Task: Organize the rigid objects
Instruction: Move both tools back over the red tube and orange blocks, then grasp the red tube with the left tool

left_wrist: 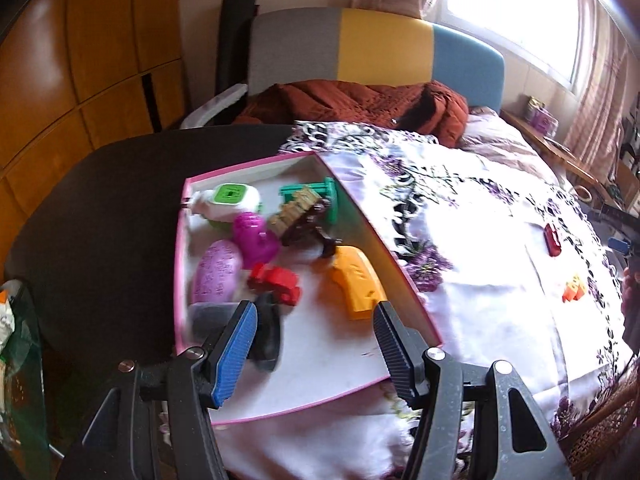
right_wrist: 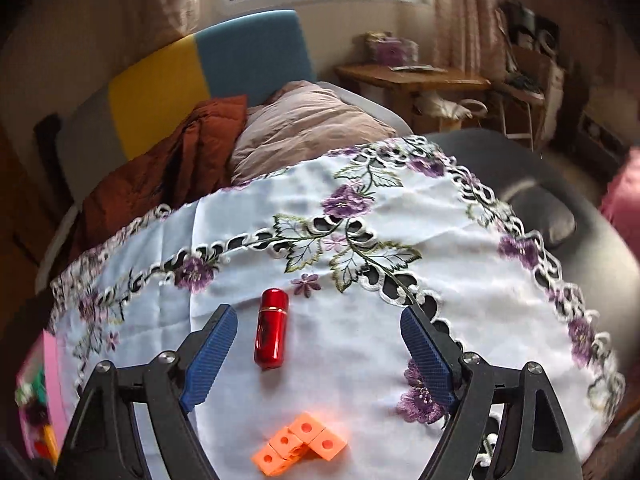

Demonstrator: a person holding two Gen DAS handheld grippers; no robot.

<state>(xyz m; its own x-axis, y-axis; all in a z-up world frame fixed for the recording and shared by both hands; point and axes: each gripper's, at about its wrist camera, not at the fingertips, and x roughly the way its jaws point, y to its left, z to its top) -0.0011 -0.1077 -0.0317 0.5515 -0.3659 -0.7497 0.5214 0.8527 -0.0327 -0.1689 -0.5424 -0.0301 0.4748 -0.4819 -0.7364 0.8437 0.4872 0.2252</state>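
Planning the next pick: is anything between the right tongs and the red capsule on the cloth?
Nothing visible. The right tongs are open with the red capsule lying on bare tablecloth between the fingers; the orange cubes sit nearer the camera, out of the path.

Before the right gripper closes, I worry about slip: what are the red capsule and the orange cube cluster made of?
Red capsule: probably polished metal or lacquered plastic; glossy highlights, gold band. Orange cube cluster: likely matte moulded plastic; flat colour, round holes.
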